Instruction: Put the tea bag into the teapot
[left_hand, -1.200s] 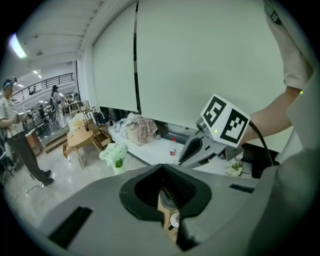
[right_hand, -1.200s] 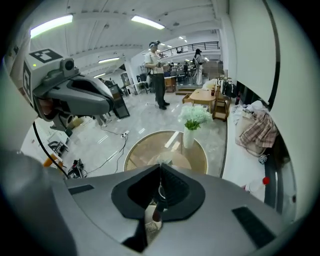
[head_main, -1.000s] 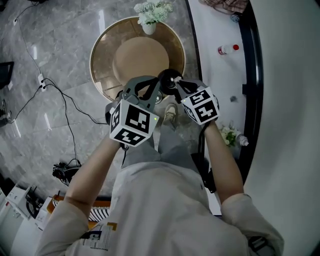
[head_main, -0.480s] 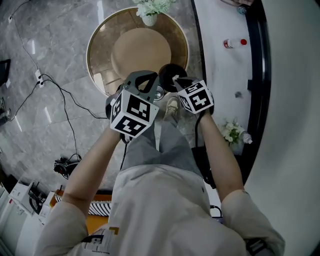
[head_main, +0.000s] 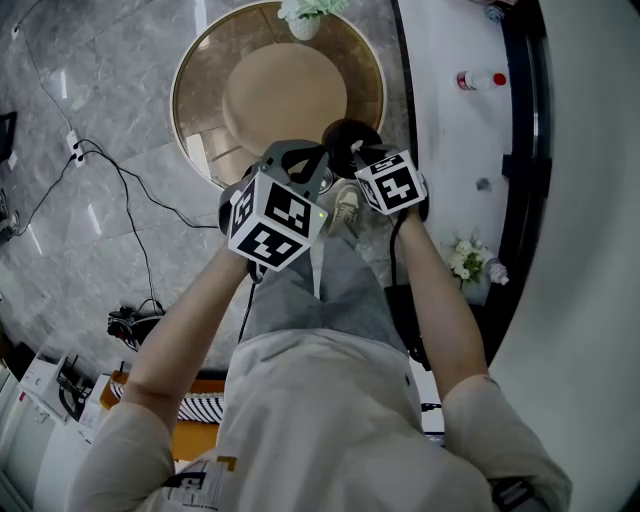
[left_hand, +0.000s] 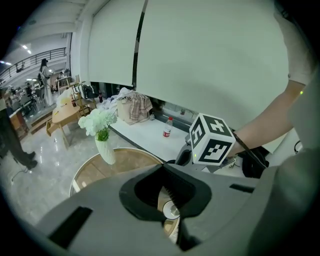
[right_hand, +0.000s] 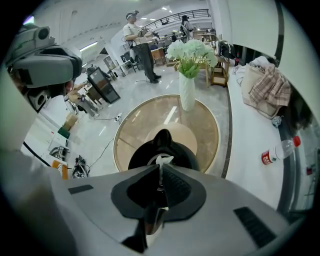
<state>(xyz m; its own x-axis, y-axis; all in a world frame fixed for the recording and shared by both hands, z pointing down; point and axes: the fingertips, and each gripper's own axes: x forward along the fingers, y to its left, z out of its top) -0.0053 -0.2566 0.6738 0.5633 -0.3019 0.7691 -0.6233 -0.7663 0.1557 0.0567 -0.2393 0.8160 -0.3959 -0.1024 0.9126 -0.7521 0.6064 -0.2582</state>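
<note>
Between the pinched fingers of the right gripper (right_hand: 160, 171) sits the tea bag (right_hand: 161, 161), just above the black teapot (right_hand: 142, 152). Alongside, the left gripper (left_hand: 163, 169) has its fingers pressed together on nothing. Beyond lies the round counter (right_hand: 207, 132), with a flower vase (right_hand: 187, 97) at its far side.

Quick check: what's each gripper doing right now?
Left gripper: shut, with nothing between its jaws.
Right gripper: shut on the tea bag, with the black teapot just beyond its jaws.
</note>
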